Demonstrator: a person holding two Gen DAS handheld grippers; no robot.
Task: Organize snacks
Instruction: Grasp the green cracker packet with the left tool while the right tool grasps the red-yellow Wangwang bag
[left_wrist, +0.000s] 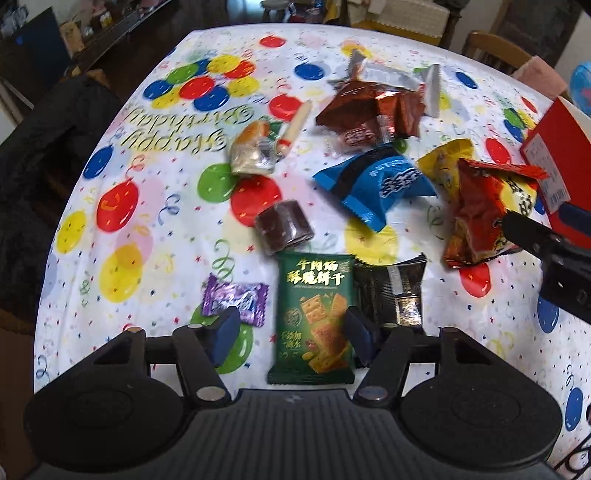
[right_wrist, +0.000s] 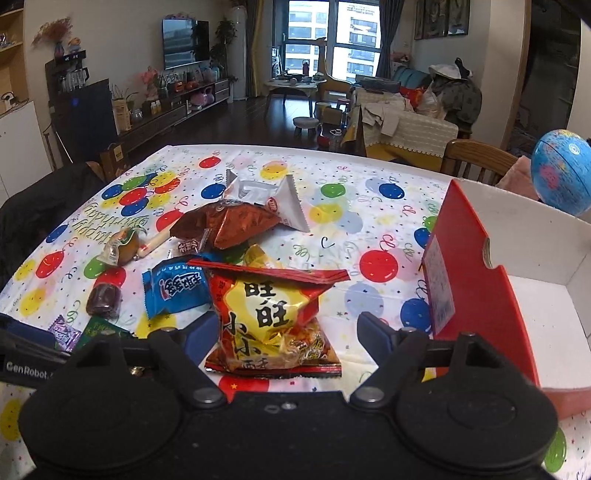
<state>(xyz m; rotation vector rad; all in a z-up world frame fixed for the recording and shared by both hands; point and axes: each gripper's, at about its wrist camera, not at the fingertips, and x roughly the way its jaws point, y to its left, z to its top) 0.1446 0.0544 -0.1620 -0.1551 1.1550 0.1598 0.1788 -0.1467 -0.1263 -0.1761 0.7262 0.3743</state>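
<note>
A green biscuit pack (left_wrist: 314, 314) lies flat on the balloon-print tablecloth (left_wrist: 147, 229), between the blue pads of my left gripper (left_wrist: 291, 338). The right pad is at the pack's edge and the left pad stands apart from it, so the jaws are open. A red and yellow snack bag (right_wrist: 273, 314) stands between the fingers of my right gripper (right_wrist: 286, 330). A gap shows on its right side, and these jaws are open too. The same bag (left_wrist: 480, 214) appears at the right of the left wrist view.
Loose snacks surround both: a blue pack (left_wrist: 376, 181), brown foil packs (left_wrist: 369, 107), a purple candy (left_wrist: 236, 301), a dark roll (left_wrist: 284, 227), a black pack (left_wrist: 395, 291). A red box (right_wrist: 480, 295) with a white inside stands at the right, with a globe (right_wrist: 561, 171) behind it.
</note>
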